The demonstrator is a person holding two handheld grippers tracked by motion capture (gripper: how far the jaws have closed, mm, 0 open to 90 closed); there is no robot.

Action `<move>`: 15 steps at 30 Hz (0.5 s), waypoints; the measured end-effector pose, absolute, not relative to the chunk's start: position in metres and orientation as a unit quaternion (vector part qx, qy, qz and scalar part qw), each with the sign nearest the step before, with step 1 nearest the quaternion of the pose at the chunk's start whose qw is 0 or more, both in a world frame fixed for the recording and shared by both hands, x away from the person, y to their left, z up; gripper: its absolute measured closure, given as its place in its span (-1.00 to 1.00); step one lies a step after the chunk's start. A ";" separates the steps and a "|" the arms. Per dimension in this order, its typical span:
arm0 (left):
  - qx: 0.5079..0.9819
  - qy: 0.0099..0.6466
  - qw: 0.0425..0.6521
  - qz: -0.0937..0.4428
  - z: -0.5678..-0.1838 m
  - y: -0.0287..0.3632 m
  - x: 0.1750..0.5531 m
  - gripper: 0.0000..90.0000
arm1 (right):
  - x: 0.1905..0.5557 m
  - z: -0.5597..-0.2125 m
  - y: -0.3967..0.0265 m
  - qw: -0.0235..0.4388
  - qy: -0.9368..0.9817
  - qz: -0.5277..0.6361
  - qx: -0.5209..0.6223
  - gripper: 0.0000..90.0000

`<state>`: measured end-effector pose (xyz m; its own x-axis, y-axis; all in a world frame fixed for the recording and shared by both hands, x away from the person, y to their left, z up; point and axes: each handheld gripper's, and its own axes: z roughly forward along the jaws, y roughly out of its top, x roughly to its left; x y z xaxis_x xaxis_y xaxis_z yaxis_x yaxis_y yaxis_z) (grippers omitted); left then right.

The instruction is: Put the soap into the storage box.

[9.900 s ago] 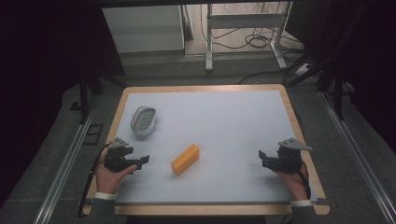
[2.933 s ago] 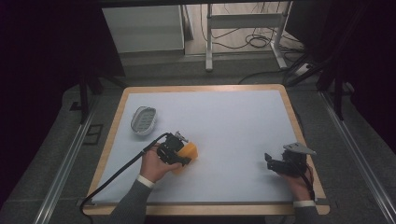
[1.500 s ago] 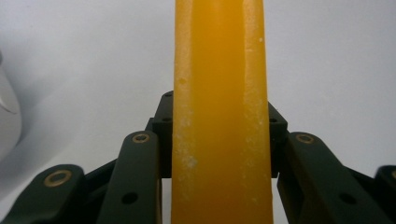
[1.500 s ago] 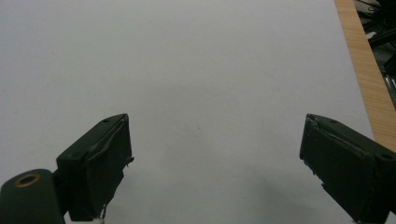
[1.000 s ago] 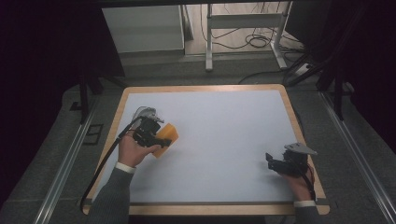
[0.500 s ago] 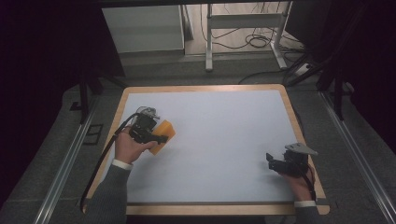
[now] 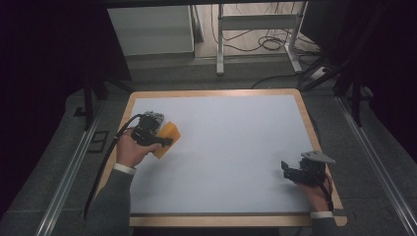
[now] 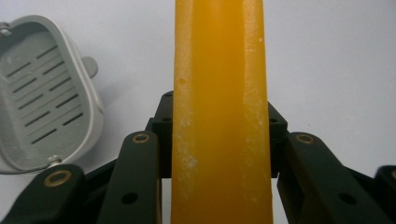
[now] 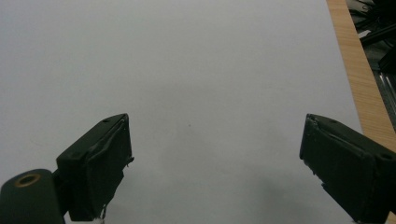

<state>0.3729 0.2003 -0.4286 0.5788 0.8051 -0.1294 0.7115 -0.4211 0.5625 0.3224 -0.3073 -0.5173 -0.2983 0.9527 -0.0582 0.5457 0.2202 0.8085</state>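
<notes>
An orange soap-like bar [image 7: 170, 133] is held off the white tabletop at the left, with my left gripper [image 7: 158, 139] shut on it. In the left gripper view the bar [image 8: 219, 70] runs up the middle between the black jaws of the left gripper [image 8: 219, 116]. A grey slotted dish [image 8: 42, 116] lies just to its left on the table, empty. In the high view that dish is mostly hidden under the hand and gripper. My right gripper [image 7: 295, 172] rests near the table's right front corner, and in its own view the right gripper [image 9: 215, 140] is open with nothing between its jaws.
The white table surface has a wooden rim [image 7: 211, 92]. In the right gripper view the wooden edge [image 9: 355, 60] runs close along the right. A cable [image 7: 105, 162] trails from the left gripper off the table's left side. Dark floor, rails and desk legs surround the table.
My left gripper has carried the orange bar a little farther left and away from the person, over the grey dish. The right gripper has stayed where it was.
</notes>
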 end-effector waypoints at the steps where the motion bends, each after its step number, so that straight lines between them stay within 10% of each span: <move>1: 0.839 0.452 0.293 0.081 -0.428 0.201 0.373 0.35 | 0.322 -0.517 -0.307 0.290 0.725 0.351 0.516 -0.80; 15: 0.833 0.458 0.296 0.095 -0.413 0.211 0.375 0.36 | 0.322 -0.517 -0.307 0.290 0.725 0.352 0.516 -0.80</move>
<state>0.3753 0.2111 -0.4135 0.5623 0.8193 -0.1126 0.7065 -0.4051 0.5803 0.3221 -0.3070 -0.5168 -0.2990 0.9525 -0.0572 0.5450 0.2196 0.8092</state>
